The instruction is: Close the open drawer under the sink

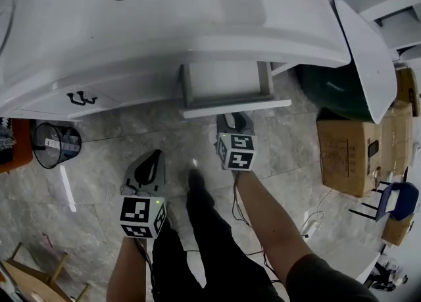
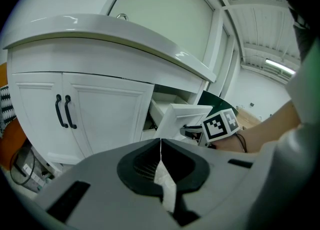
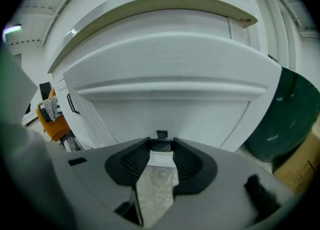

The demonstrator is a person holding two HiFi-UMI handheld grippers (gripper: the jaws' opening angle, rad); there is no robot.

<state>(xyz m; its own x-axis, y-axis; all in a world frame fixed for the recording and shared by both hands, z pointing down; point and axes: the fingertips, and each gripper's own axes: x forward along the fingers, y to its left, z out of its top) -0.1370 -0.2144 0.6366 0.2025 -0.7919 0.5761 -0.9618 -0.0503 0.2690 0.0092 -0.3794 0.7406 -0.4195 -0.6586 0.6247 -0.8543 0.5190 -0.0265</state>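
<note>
Under the white ceramic sink (image 1: 197,11), the white wooden drawer (image 1: 227,82) is seen pulled out of the cabinet, above the grey stone-tiled floor (image 1: 99,162). The right gripper (image 1: 235,123) is held at the drawer's front panel. Its jaws are slightly parted, with a small black drawer handle (image 3: 161,135) at their tips; contact cannot be made out. The left gripper (image 1: 154,157) is held lower, well apart from the drawer, its jaws closed together on nothing.
</note>
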